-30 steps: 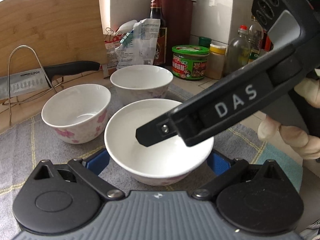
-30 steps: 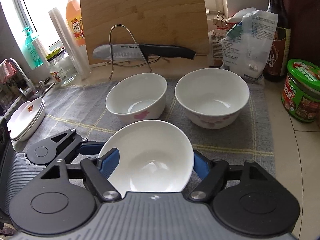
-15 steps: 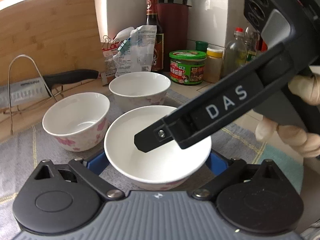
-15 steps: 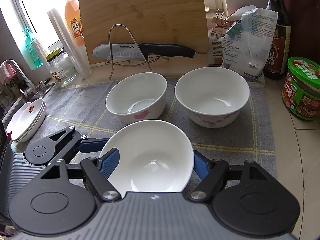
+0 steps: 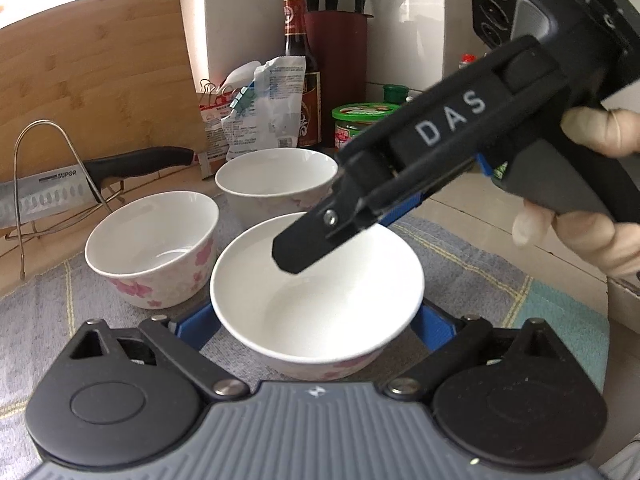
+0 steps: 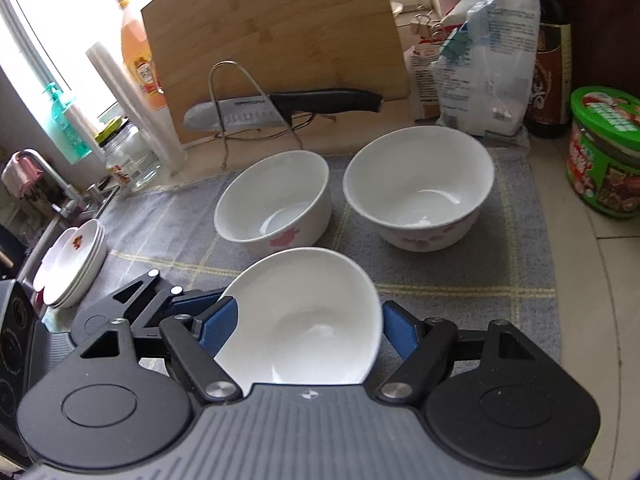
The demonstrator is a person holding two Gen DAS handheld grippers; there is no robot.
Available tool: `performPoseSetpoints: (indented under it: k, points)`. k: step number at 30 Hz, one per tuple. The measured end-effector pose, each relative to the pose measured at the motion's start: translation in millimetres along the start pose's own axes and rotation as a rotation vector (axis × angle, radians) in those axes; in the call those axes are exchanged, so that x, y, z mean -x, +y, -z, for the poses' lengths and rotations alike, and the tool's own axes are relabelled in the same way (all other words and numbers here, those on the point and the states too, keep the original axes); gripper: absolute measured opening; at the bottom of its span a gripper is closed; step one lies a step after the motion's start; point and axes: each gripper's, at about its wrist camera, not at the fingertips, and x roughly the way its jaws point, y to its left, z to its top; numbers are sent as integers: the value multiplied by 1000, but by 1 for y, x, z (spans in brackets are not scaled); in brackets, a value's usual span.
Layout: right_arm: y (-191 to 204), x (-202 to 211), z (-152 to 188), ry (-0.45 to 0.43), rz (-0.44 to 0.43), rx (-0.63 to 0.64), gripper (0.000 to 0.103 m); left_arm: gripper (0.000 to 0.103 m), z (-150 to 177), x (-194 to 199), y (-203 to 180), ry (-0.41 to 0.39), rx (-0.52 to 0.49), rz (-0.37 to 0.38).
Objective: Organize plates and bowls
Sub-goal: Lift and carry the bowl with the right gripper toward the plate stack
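- Counter (image 6: 600, 264): pale, with a grey checked mat (image 6: 460, 276) spread on it.
- On the mat: two bowls (image 6: 276, 200) (image 6: 418, 188) side by side, plates (image 6: 72, 260) stacked at its 9 o'clock edge.
- Off the mat, at 12 o'clock: knife rack (image 6: 240, 108), cutting board (image 6: 272, 28), bags (image 6: 480, 68).
- At 3 o'clock: green tub (image 6: 604, 152).

Daylight pours through a window (image 6: 48, 32) at left onto the tiled counter (image 6: 600, 264) and white wall (image 5: 240, 20).

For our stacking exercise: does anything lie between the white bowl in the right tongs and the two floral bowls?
Nothing visible. Only grey checked cloth separates the white ceramic bowl from the left pink-flowered bowl and the right pink-flowered bowl.
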Motion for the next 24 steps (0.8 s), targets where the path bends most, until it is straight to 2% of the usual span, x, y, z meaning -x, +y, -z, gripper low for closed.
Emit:
performPoseSetpoints:
  k: [12, 24]
  points:
    - [8, -5, 0, 22, 22, 19, 83, 98, 4, 3, -3, -14, -45, -13]
    - [20, -2, -2, 25, 19, 48, 83, 97, 0, 14, 3, 3, -15, -11]
